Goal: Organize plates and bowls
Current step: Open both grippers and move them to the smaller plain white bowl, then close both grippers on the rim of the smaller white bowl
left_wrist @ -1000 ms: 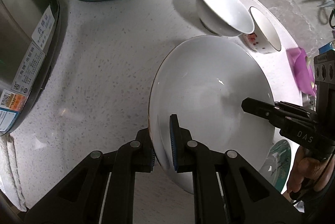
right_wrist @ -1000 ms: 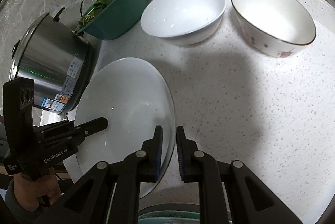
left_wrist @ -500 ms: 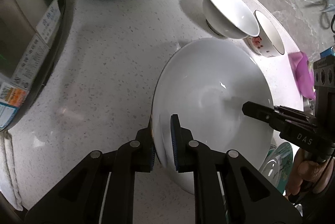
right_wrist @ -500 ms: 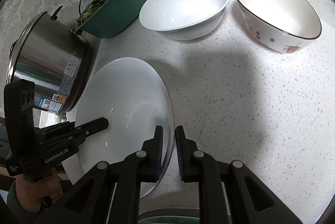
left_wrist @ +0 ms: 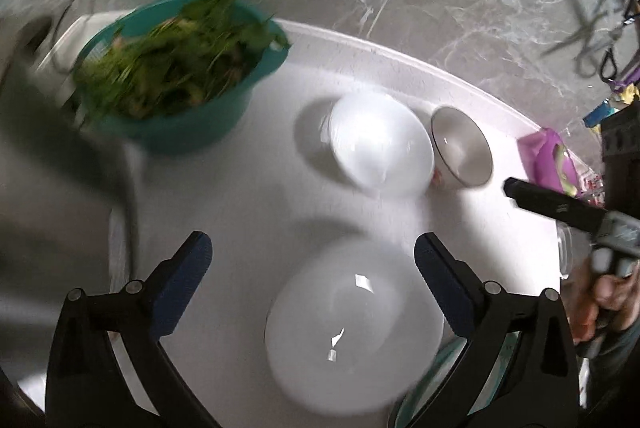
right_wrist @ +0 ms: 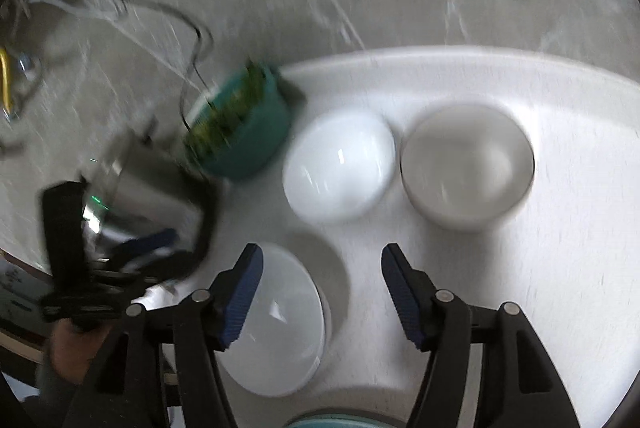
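On the round white table [right_wrist: 560,228] sit one white plate [left_wrist: 352,332], two bowls, one white [left_wrist: 380,147] and one dark-rimmed [left_wrist: 460,151], and one teal basin of greens [left_wrist: 180,83]. Both frames are blurred, and the steel pot [right_wrist: 152,195] is partly hidden behind the left gripper [left_wrist: 312,268]. Both it and the right gripper [right_wrist: 322,280] have just been opening, spread and empty above the plate lying flat; grey marble floor surrounds the table.

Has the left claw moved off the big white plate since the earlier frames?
Yes. The left claw has just opened and pulled up and away; the white plate lies free below it, nearer than the two bowls.
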Demonstrator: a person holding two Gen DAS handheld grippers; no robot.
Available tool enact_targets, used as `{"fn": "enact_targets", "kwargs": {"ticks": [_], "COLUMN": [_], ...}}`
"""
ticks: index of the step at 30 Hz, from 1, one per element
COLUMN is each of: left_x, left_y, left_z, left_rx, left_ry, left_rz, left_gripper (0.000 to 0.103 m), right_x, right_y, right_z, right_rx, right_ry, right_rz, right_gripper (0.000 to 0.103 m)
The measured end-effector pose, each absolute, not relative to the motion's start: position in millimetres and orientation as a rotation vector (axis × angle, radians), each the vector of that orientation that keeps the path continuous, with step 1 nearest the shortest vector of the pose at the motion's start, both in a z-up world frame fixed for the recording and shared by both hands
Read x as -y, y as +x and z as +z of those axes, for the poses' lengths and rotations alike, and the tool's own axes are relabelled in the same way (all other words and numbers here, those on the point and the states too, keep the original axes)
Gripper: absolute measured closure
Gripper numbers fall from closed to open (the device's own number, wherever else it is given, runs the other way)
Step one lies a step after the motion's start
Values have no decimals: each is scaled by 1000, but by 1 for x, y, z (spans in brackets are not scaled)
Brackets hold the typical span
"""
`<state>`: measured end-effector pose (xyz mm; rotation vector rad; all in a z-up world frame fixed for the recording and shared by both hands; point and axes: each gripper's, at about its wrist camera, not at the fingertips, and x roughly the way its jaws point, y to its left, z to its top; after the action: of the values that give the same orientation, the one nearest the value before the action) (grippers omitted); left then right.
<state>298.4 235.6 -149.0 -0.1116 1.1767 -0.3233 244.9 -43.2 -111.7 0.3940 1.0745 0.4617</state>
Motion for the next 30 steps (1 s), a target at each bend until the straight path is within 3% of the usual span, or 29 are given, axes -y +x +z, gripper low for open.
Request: {"fn": "enact_targets", "kwargs": {"ticks": [1,3,6,12,24,27,29,30], "left_x": [-230,-221,-205,-191,-178,-175,-173,-171], "left_y": [313,334,362,391,425,432,432,433], "left_z": [-154,-162,-174,-195,-240,-249,-256,-259], "left_rx": [-1185,-1210,-1232,-1264,-1318,-1331,-1340,-1343], "left_ry": [-113,-118,-80,-55,-40,-29,-19,-11], "left_rz": [-333,-349,-348,-347,-345,-353,-357,-356], "left_gripper": [0,0,0,0,3,17,34,36], "right_x": [47,49,45,31,24,23,23,23], "right_y": [253,273,297,305,319,322,324,325], "right_z": [-109,-109,-114,-150,-186,-191,-193,-192], "right_rx": [-1087,-1133,-1198,-1318,-1339,-1336,-1318,-1309], "right_ry": [419,456,424,421,465,474,488,488], "right_rz": [479,497,463,401,267,245,229,222], "right_gripper": [38,50,55,56,56,58,65,67]}}
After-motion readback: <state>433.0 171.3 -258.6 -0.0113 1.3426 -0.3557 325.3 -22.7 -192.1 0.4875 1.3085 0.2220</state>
